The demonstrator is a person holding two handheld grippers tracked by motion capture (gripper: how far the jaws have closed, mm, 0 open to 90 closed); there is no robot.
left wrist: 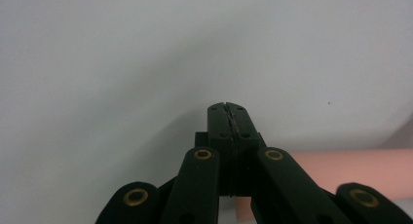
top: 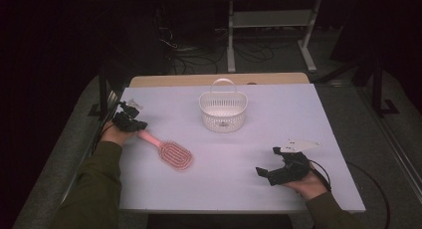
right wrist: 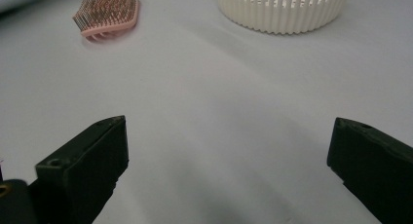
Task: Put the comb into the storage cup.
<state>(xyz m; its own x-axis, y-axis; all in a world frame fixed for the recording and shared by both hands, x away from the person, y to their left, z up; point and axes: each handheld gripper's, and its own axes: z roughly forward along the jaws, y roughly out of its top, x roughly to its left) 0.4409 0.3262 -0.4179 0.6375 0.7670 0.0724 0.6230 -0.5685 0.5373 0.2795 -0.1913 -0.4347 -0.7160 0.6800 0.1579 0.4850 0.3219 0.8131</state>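
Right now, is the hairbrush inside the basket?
No. In the high view the pink hairbrush lies flat on the table, left of and nearer than the white basket, apart from it.

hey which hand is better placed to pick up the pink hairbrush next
Left. The left hand-held gripper sits right at the pink hairbrush handle end, jaws shut beside it, gripping nothing. The right hand-held gripper rests open, apart from the brush across bare table.

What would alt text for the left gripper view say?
The left gripper's two black jaws are shut together with nothing between them, above a plain white table. The smooth pink plastic hairbrush handle lies behind them at the lower right.
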